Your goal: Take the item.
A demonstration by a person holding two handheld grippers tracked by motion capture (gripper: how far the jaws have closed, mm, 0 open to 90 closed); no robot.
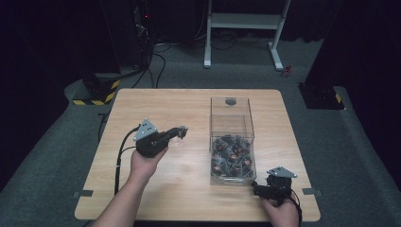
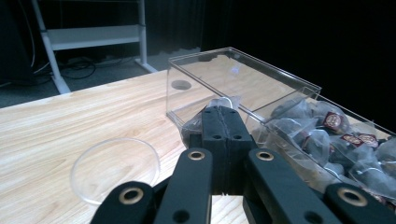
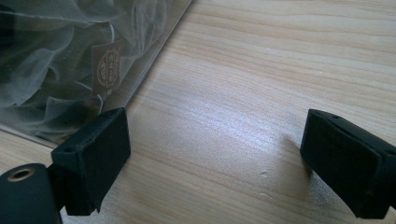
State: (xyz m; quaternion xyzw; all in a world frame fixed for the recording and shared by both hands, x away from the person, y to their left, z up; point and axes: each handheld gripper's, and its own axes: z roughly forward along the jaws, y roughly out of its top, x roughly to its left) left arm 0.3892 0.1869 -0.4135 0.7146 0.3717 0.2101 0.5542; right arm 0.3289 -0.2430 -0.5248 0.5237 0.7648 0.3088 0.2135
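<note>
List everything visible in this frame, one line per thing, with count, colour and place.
table: one, light wood, centre.
box: one, clear plastic, open-topped, right of centre on the table.
tea bags: many, dark in sheer mesh, near half of the box.
single tea bag: one, same kind, pinched in the left gripper.
dish: one, clear, round, on the table under the left gripper.
white frame: one, on the floor beyond the table.
left gripper: black, shut, raised left of the box.
right gripper: black, fingers apart, at the box's near corner.

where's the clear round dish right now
In the left gripper view the clear dish lies on the table, left of the shut left tool, near the clear box.
</note>
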